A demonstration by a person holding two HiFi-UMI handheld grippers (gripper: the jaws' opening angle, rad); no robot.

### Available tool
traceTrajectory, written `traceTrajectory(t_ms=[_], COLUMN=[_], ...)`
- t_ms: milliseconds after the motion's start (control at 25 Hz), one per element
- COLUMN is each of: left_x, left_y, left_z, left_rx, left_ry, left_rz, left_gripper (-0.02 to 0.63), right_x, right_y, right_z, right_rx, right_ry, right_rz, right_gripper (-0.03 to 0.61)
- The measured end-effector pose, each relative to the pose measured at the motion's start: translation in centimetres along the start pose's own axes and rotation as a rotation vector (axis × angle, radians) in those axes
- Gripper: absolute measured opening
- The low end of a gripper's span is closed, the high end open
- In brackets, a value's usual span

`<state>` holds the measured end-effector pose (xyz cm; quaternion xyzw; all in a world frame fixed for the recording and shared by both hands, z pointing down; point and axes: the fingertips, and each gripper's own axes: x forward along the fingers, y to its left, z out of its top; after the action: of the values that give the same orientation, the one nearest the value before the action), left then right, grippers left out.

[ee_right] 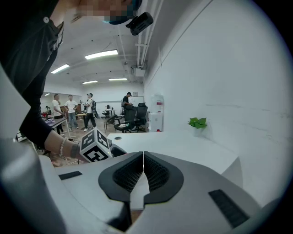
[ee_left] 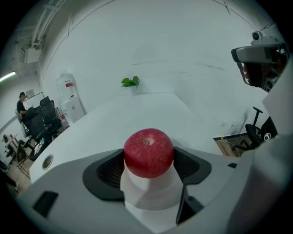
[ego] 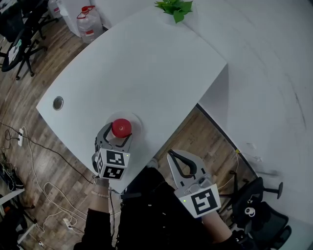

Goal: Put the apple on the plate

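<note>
A red apple [ego: 121, 128] sits between the jaws of my left gripper [ego: 119, 134], over a pale round plate [ego: 136, 120] near the front edge of the white table [ego: 146, 68]. In the left gripper view the apple [ee_left: 148, 152] fills the gap of the left gripper [ee_left: 149, 160], and both dark pads [ee_left: 112, 170] press its sides. I cannot tell whether the apple rests on the plate. My right gripper [ego: 172, 155] hangs off the table's front right, over the wooden floor, with nothing in it. The right gripper view shows the right gripper [ee_right: 143, 160] with its jaws closed together.
A potted green plant [ego: 175, 9] stands at the table's far edge. A round cable grommet [ego: 58, 103] sits near the left corner. Water jugs [ego: 89, 22] and office chairs stand on the floor at far left, cables [ego: 34, 161] trail at left, and a black chair [ego: 259, 207] is at right.
</note>
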<state>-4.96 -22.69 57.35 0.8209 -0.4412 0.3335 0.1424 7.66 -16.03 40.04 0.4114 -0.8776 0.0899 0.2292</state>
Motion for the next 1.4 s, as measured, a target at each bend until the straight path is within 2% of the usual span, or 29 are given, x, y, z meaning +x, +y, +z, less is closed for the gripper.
traceTrajectory(t_ms=[320,920,1400], left_x=[0.5,0.0,-2.4], left_y=[-0.1,-0.3,-0.4], left_z=[-0.5,-0.5,0.2], left_rx=[0.004,-0.067,-0.056], left_ry=[0.008,-0.015,-0.056], left_rz=[0.009,-0.008,0.012], left_gripper=[0.348,0.348,0.349], right_x=[0.1,-0.3,-1.1], right_y=[0.1,1.3,2.6], right_z=[-0.3,0.3,0.8], right_rx=[-0.004,-0.027,-0.041], right_ry=[0.000,-0.018,-0.028], right_rz=[0.007,0.021,0.039], right_gripper=[0.041,0.041,0.041])
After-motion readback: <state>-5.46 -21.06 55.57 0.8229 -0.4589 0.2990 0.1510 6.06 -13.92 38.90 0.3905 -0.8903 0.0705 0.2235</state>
